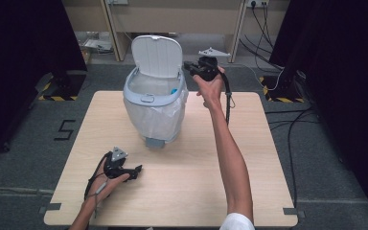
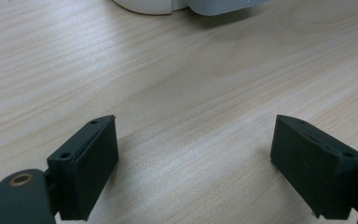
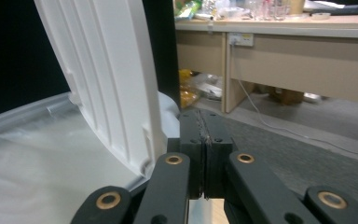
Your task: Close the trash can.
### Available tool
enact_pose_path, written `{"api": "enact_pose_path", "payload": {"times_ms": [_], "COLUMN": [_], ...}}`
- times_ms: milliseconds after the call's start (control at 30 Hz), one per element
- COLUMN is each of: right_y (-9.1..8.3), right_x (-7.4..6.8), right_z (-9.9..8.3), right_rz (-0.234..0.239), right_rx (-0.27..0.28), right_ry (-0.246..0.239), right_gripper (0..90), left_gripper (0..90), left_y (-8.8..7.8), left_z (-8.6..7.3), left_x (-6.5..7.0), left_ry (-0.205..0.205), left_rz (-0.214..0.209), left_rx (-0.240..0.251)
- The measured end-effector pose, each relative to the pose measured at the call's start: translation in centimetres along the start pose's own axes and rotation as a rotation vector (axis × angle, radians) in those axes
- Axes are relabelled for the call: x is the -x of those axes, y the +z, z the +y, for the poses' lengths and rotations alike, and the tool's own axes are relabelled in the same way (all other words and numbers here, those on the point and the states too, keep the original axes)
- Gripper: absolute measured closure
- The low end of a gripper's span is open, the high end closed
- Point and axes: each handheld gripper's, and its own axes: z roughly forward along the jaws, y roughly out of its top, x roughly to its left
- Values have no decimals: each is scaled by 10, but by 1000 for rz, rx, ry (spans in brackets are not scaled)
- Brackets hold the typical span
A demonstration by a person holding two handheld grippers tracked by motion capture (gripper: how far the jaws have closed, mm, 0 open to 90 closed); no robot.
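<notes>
A white bin (image 1: 154,112) lined with a clear plastic bag stands at the back middle of the wooden table (image 1: 182,187). Its lid (image 1: 156,55) is raised upright. Something small and blue (image 1: 174,90) lies inside near the right rim. My right gripper (image 1: 187,65) hovers just right of the lid, above the bin's back right rim, pointing left. In the right gripper view its jaws (image 3: 205,119) are shut, pads together with nothing between them, beside the lid (image 3: 107,79). My left gripper (image 1: 137,170) rests low over the table's front left, open and empty (image 2: 196,154).
The bin's base (image 2: 168,4) sits a short way ahead of the left gripper. Behind the table stands a wooden desk (image 1: 172,19), with cables (image 1: 268,28) on the floor at the right. Dark curtains flank both sides.
</notes>
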Motion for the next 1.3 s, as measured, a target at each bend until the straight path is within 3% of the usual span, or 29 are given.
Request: {"api": "enact_pose_path", "payload": {"times_ms": [200,600,900,933,967,1000,1067,1100,1300], "right_y": [3,1,-4,-5,-6,-6,-6,-7,-14], "right_x": [-3,5,0,-1,-8,-12,-16,-29,-49], "right_z": [8,22,20,19,16,15,13,9,3], "right_rz": [39,131,190,201,256,274,279,286,274], "right_rx": [11,43,46,43,47,42,31,2,-2], "right_ry": [-10,14,20,16,35,34,29,8,-17], "right_gripper": [891,896,896,896,895,895,895,894,894], "left_gripper": [139,139,139,139,139,139,139,139,140], "left_y": [0,0,0,0,0,0,0,0,-1], "left_z": [0,0,0,0,0,0,0,0,0], "left_x": [0,0,0,0,0,0,0,0,1], "left_ry": [-1,0,-4,-4,-4,-1,-1,1,-1], "left_rz": [0,1,-1,-1,-1,1,1,2,3], "left_rx": [0,1,0,0,-1,0,-1,-1,-2]}}
